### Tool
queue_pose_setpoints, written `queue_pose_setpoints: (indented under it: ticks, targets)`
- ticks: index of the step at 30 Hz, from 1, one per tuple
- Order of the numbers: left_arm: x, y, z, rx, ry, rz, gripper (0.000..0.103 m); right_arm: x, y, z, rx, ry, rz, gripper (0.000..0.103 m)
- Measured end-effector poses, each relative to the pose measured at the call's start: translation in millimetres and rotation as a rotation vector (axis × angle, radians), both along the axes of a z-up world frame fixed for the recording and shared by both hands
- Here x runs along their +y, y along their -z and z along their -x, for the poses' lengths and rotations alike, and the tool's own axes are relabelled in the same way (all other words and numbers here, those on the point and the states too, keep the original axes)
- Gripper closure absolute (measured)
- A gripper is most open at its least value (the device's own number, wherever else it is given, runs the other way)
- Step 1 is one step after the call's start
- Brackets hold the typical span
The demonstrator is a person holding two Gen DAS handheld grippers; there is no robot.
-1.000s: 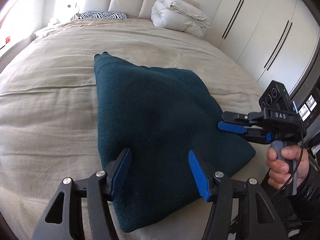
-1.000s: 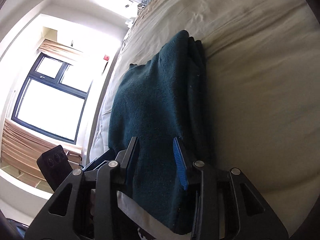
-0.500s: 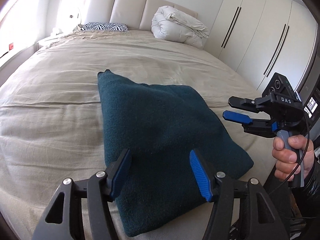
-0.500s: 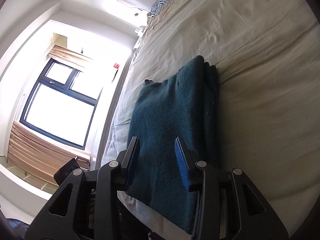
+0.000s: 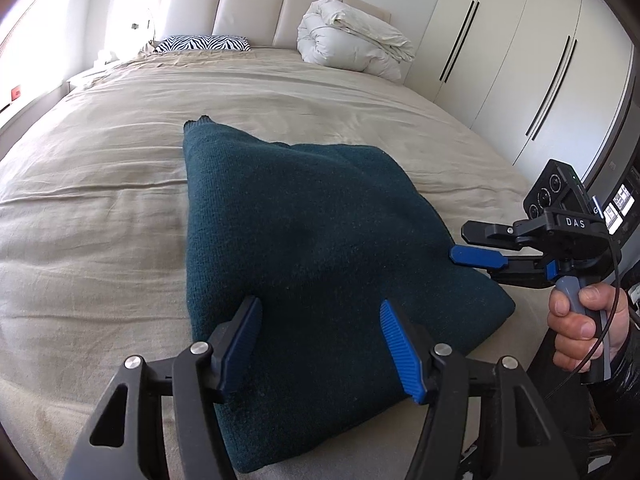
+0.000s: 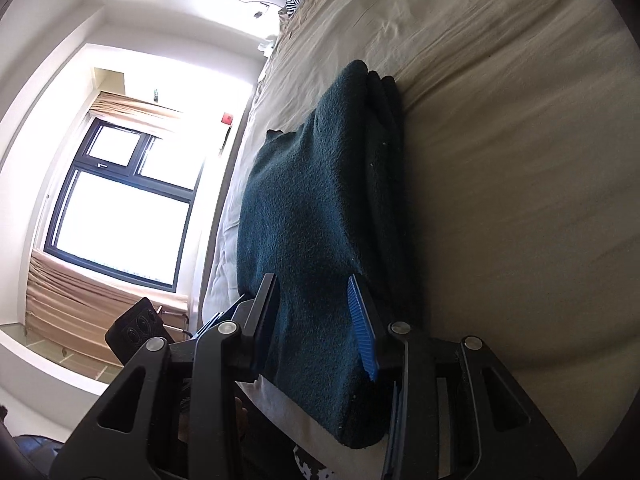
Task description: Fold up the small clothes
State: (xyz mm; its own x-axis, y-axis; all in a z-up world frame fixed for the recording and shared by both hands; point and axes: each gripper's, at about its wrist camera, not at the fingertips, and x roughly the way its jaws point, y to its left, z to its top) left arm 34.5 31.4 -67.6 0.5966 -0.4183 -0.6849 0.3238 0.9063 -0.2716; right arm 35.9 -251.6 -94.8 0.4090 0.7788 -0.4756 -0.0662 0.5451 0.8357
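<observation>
A dark teal sweater (image 5: 312, 240), folded into a thick pad, lies flat on the beige bed sheet (image 5: 100, 220). My left gripper (image 5: 320, 312) hangs open over its near edge, blue pads wide apart with nothing pinched. My right gripper (image 5: 459, 243), held in a hand (image 5: 580, 320), is turned on its side at the sweater's right edge. Its jaws stand partly apart, one above the other, with the lower blue pad against the cloth's edge. In the right wrist view the sweater (image 6: 312, 220) fills the gap beyond the right gripper (image 6: 312, 284), and no cloth looks pinched.
A rolled white duvet (image 5: 352, 40) and a zebra-print pillow (image 5: 202, 43) lie at the headboard. White wardrobe doors (image 5: 520, 60) run along the right side. A bright window (image 6: 120, 208) is on the far side of the bed. Bare sheet surrounds the sweater.
The right gripper drew back from the sweater's right edge, then came back to it. The left gripper and the sweater have hardly moved.
</observation>
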Motion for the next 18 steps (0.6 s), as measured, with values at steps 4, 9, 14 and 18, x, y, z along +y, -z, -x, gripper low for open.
queue_pose_setpoints:
  ticks: [4, 9, 14, 18]
  targets:
    - [4, -28, 12, -0.105, -0.049, -0.019, 0.032, -12, -19, 12, -0.054, 0.064, 0.089, 0.065]
    - [14, -86, 39, -0.377, -0.177, -0.062, 0.000, -13, -87, 35, -0.258, 0.174, 0.329, 0.050]
    - [19, -144, 61, -0.567, -0.310, -0.118, 0.000, 4, -171, 66, -0.561, 0.334, 0.592, 0.013]
    - [23, -186, 85, -0.732, -0.393, -0.135, 0.000, 27, -221, 106, -0.838, 0.447, 0.707, 0.001]
